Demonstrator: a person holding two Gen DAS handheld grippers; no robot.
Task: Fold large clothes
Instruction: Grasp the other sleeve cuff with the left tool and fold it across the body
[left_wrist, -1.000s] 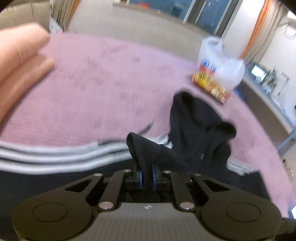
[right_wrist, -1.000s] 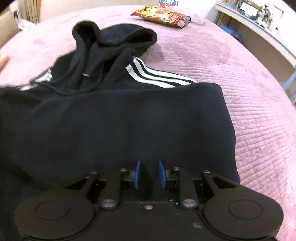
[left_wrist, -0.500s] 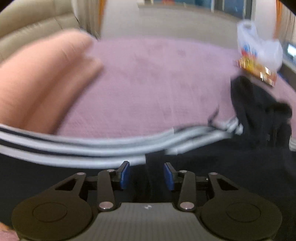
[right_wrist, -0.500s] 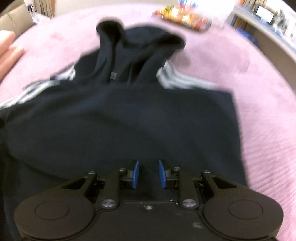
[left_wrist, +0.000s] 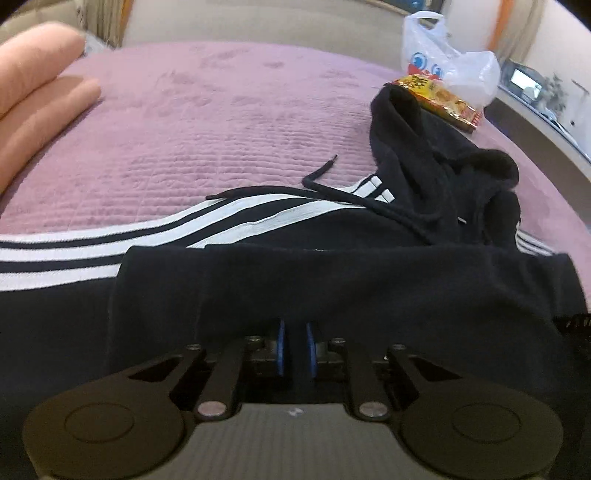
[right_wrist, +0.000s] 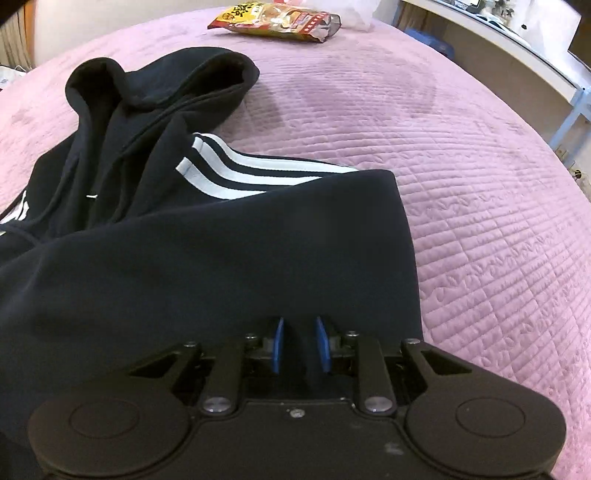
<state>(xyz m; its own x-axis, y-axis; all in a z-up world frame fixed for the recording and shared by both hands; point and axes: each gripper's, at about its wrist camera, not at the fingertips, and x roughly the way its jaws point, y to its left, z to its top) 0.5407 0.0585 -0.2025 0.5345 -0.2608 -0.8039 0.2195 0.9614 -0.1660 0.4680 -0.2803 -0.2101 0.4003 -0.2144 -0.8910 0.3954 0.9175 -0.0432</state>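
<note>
A black hoodie (left_wrist: 369, 288) with white sleeve stripes lies spread on a purple quilted bed (left_wrist: 221, 122), its hood (left_wrist: 424, 147) bunched toward the back. My left gripper (left_wrist: 295, 352) is shut on a fold of the hoodie's black fabric at the near edge. In the right wrist view the same hoodie (right_wrist: 221, 258) fills the left and middle. My right gripper (right_wrist: 300, 345) is shut on the hoodie's near edge by its right side. The striped sleeve (right_wrist: 258, 173) is folded across the body.
A yellow and red snack bag (left_wrist: 439, 99) and a white plastic bag (left_wrist: 447, 62) lie at the far side of the bed; the snack bag also shows in the right wrist view (right_wrist: 277, 22). Pink pillows (left_wrist: 33, 96) lie at the left. A white shelf (right_wrist: 517, 40) runs along the right.
My left gripper opened half a second ago and has now shut again on a fold of the hoodie. The right gripper keeps its hold; the folded body has settled flat.
</note>
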